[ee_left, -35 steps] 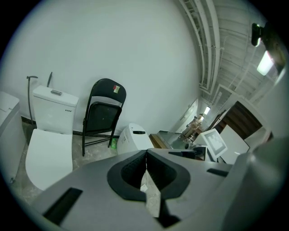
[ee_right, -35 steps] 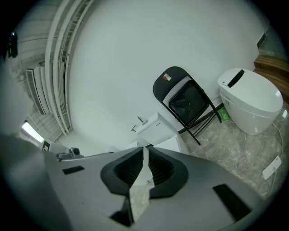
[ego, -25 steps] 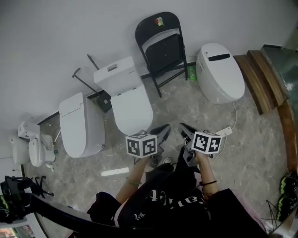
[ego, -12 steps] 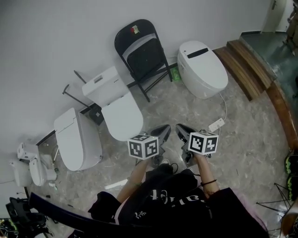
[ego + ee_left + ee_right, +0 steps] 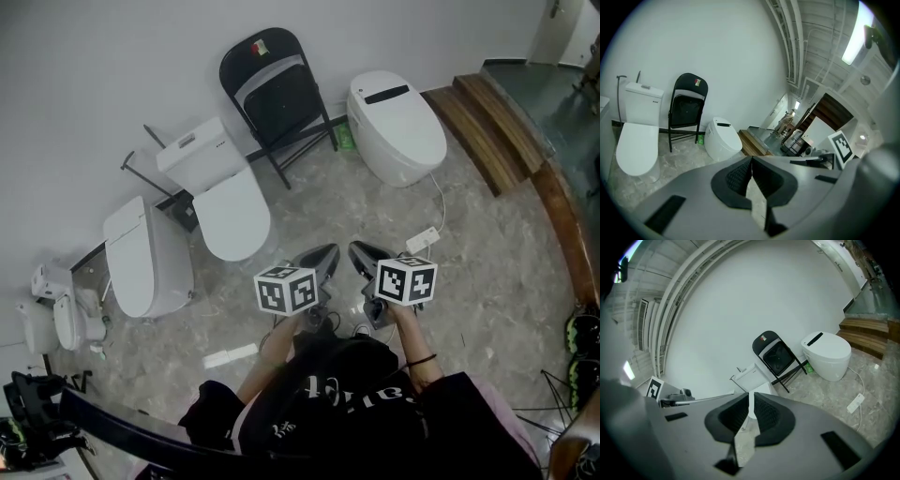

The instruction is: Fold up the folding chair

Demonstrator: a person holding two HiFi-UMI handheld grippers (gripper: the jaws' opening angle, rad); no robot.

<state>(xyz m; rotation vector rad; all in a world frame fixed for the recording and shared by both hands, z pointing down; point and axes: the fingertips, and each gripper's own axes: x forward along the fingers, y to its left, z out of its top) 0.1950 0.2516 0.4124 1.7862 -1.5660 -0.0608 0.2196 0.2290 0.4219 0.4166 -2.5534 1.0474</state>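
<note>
Head view: left claw [image 5: 326,253] shut, empty; right claw [image 5: 360,251] barely parted, empty, well apart from folding chair [image 5: 277,94].

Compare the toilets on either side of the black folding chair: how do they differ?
The left toilet has a boxy tank behind its bowl; the right toilet is one rounded body without a tank. The right toilet bears a dark strip on top; the left toilet's lid is plain white. Both are white, lids shut, by the wall beside the folding chair.
</note>
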